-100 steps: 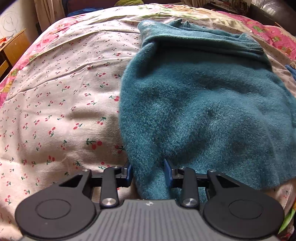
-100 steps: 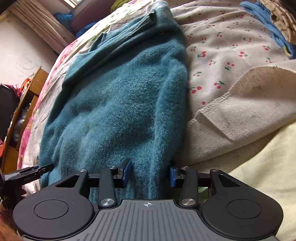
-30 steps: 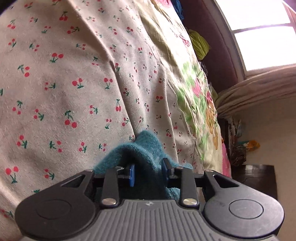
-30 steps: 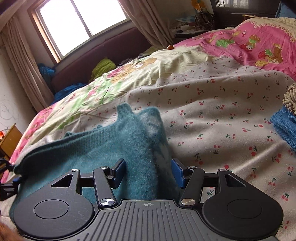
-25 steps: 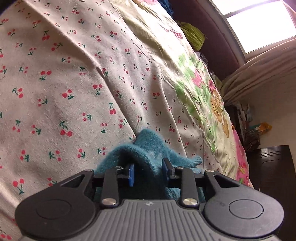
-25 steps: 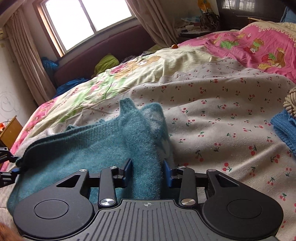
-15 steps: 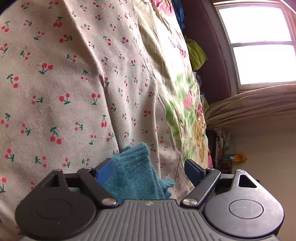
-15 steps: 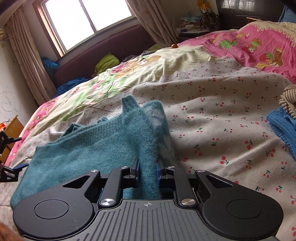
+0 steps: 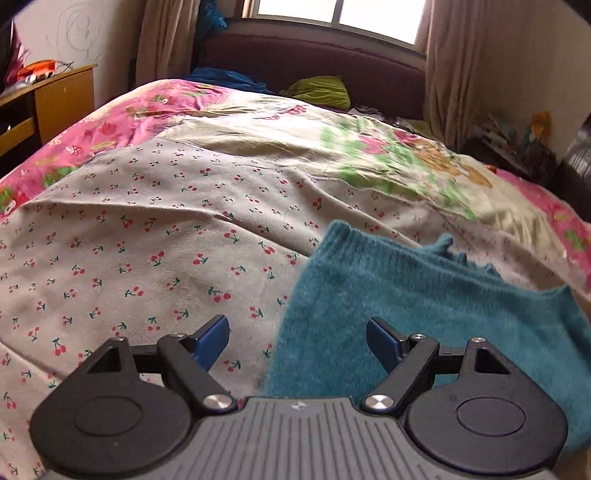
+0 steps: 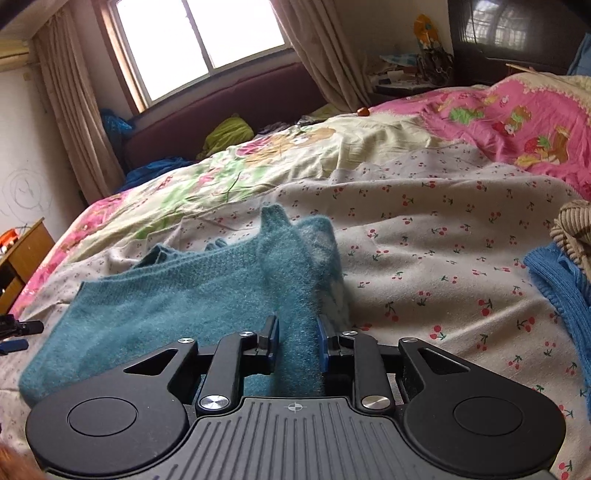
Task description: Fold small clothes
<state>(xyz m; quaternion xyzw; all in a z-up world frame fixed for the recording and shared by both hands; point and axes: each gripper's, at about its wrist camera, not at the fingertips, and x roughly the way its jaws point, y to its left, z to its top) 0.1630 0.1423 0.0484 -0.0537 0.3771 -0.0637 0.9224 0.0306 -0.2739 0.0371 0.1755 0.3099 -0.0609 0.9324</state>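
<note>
A cherry-print bedsheet (image 9: 155, 236) covered the bed, and the teal sweater (image 10: 177, 295) lay folded across it. The right gripper (image 10: 297, 345) pinched a raised fold of the sweater; the left gripper (image 9: 297, 341) hovered released, jaws wide.

I am not seeing any readable text, label, brand or number in either view. The nearest thing is showing on the wall (image 9: 79, 31) left of the window (image 9: 332, 14): a scribbled spiral, not forming letters I can read.
</note>
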